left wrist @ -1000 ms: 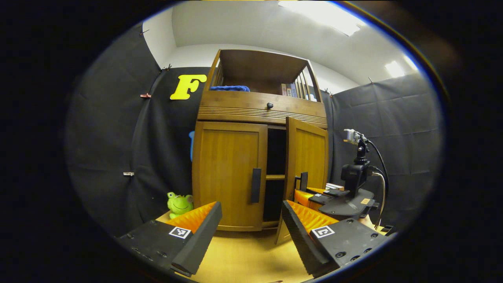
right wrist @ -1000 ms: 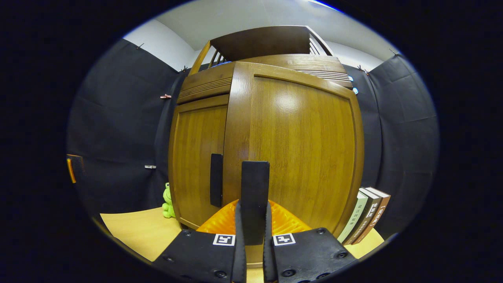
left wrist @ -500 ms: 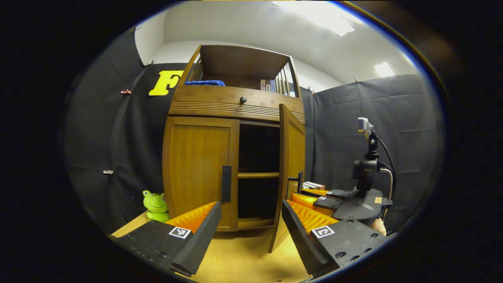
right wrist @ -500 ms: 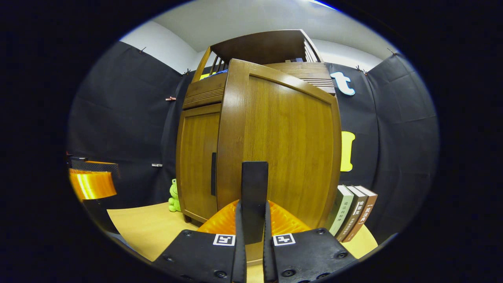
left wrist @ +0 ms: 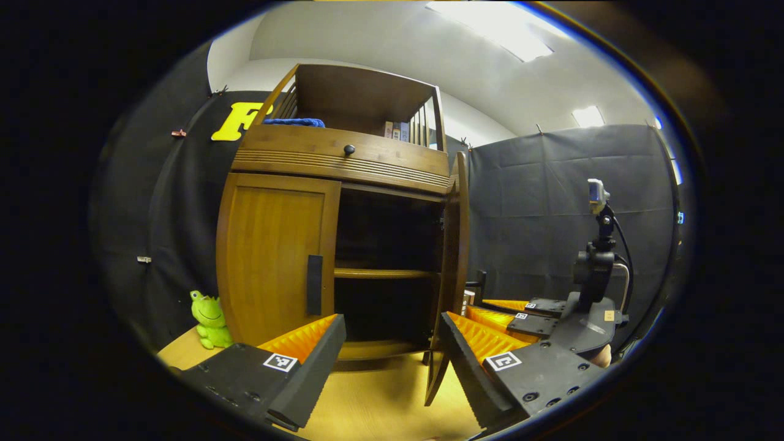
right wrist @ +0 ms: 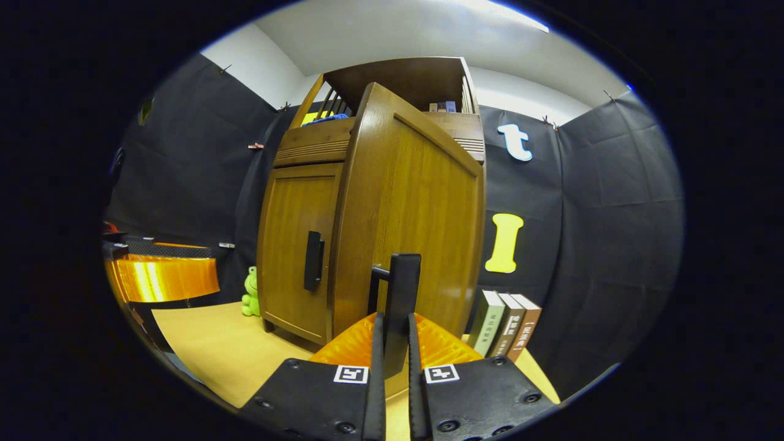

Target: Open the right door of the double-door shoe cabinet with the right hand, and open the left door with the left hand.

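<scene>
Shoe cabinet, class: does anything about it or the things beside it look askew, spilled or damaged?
Nothing stands out. The shoe cabinet stands square; its right door is swung open by the right gripper shut on its handle, the left door is closed. The books merely lean; nothing spilled.

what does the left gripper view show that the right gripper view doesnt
Left gripper view: the cabinet's dark inside with its shelf, the drawer knob, and the open left claw short of the cabinet.

Right gripper view: the right door's outer face, three books standing beside the cabinet, and the right claw shut on the right door handle.

Both: the closed left door with its black handle, the green frog toy, the blue cloth on top, and the wooden table.
</scene>
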The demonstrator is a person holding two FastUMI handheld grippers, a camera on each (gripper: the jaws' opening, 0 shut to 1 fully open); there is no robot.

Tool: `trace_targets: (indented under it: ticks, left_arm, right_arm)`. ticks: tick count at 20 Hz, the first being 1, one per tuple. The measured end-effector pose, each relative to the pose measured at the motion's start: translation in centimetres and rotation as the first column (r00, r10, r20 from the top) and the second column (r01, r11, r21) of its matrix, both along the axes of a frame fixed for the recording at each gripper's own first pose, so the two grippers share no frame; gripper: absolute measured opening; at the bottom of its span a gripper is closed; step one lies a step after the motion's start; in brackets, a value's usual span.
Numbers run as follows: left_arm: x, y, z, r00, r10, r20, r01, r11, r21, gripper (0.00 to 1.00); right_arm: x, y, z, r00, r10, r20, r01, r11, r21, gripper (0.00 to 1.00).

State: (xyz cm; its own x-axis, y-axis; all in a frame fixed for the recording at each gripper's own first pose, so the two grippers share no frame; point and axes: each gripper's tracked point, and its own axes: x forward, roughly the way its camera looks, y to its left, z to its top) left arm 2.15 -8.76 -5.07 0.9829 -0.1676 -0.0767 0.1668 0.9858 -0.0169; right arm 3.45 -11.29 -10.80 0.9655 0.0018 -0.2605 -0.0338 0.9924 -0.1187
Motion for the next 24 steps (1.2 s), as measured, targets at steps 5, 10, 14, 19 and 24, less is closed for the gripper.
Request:
trace_targets:
  ticks: [5,10,14,19,24]
  left_arm:
    - [0.1,-2.3,-0.6,0.999,-0.040,-0.009,0.040,0.999,0.003,0.96]
    - [0.7,-3.5,-0.7,0.998,-0.057,-0.015,0.057,0.998,-0.005,0.96]
    - [1.3,-3.8,-1.2,0.998,-0.055,-0.025,0.055,0.998,-0.001,0.96]
    - [2.2,-4.3,-1.3,0.998,-0.052,-0.024,0.052,0.999,-0.006,0.96]
    - [2.9,-4.3,-1.7,0.999,-0.039,-0.032,0.039,0.999,-0.005,0.96]
  right_arm:
    - [-1.1,-2.7,0.5,0.998,-0.056,-0.008,0.056,0.998,0.020,0.18]
    - [-1.6,-6.5,0.9,0.989,-0.145,0.000,0.145,0.989,-0.010,0.18]
    - [-1.8,-8.3,1.1,0.984,-0.178,-0.003,0.178,0.984,0.009,0.09]
    - [-2.9,-9.1,1.4,0.984,-0.178,0.001,0.178,0.984,-0.018,0.13]
    - [-4.1,-10.8,2.6,0.976,-0.217,0.030,0.218,0.975,-0.051,0.13]
